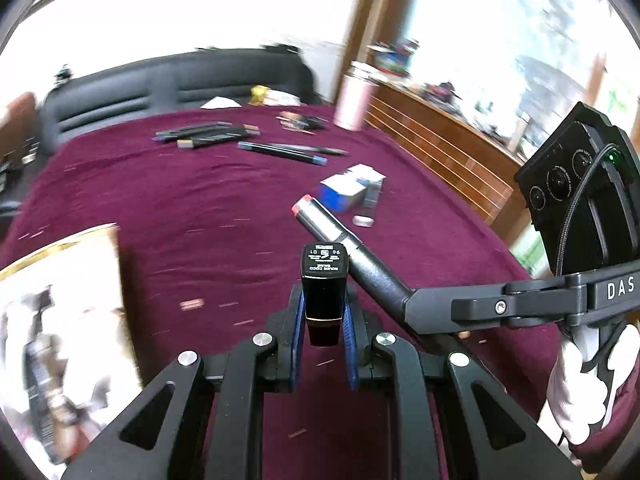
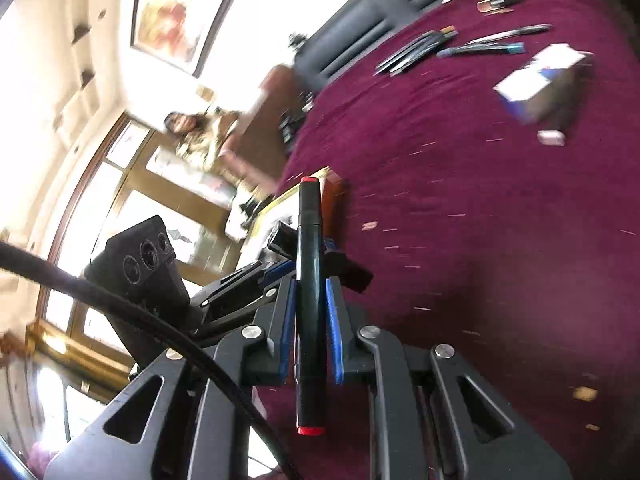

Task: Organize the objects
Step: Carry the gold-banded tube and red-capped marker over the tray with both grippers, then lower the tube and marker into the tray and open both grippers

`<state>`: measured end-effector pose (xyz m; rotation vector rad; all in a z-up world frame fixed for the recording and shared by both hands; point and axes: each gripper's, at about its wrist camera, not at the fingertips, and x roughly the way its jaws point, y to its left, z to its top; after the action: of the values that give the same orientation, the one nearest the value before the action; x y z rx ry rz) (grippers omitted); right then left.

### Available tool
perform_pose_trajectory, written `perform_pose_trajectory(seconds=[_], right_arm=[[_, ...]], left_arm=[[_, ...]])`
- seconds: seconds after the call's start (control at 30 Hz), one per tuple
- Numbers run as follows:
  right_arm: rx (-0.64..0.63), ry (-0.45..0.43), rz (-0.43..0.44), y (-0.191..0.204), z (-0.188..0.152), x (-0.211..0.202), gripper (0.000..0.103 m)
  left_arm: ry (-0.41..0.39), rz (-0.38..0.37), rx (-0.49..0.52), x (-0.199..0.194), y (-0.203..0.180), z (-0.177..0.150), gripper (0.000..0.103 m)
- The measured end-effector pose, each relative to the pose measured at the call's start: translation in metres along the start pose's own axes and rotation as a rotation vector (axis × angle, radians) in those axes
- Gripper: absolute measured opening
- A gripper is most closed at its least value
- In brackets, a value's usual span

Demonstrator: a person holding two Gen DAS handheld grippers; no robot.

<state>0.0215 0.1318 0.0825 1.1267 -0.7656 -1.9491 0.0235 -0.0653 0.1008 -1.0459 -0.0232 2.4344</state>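
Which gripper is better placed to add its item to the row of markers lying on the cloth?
Probably the right gripper: it holds a red-capped marker, which matches the markers lying there. The left gripper holds a black lipstick tube, which looks like a different kind.

I've got a black lipstick tube [image 1: 324, 292] clamped between my left gripper's blue pads, standing pretty much upright, label end up with "ROUGE COCO" printed on it and a thin gold band lower down. Just right of it is the black marker with red caps [image 2: 309, 304] that my right gripper is pinching around the middle, angled up and to the left in the left wrist view, nearly touching the lipstick. Farther out on the maroon cloth there's a blue-and-white box [image 1: 347, 189] lying on its side with a small grey tube [image 1: 369, 205] right beside it. At the far end sits a loose bunch of dark pens [image 1: 208, 135], plus a blue-ended one [image 1: 282, 153] lying separately to their right.
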Motion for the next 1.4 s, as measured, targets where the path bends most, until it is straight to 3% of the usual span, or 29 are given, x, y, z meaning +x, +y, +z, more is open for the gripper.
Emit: perform_pose_trajectory(seconds=[0.23, 0.5, 0.73, 1.03, 1.17, 1.4], right_arm=[[-0.018, 0.149, 0.026, 0.040, 0.002, 0.103, 0.014], [-0.003, 0.300, -0.023, 0.045, -0.027, 0.188, 0.014], [-0.064, 0.330, -0.098, 0.056, -0.041, 0.201, 0.014], [-0.146, 0.309, -0.181, 0.068, -0.042, 0.200, 0.016], [-0.169, 0.283, -0.206, 0.074, -0.044, 0.200, 0.026], [-0.201, 0.228, -0.220, 0.088, -0.041, 0.194, 0.029]], left_arm=[[-0.025, 0.147, -0.155, -0.054, 0.096, -0.039, 0.014], [0.050, 0.233, -0.300, -0.067, 0.168, -0.095, 0.015], [0.043, 0.240, -0.313, -0.072, 0.181, -0.108, 0.015], [0.045, 0.232, -0.330, -0.074, 0.184, -0.117, 0.021], [0.028, 0.239, -0.319, -0.081, 0.178, -0.114, 0.051], [0.003, 0.307, -0.247, -0.105, 0.157, -0.106, 0.061]])
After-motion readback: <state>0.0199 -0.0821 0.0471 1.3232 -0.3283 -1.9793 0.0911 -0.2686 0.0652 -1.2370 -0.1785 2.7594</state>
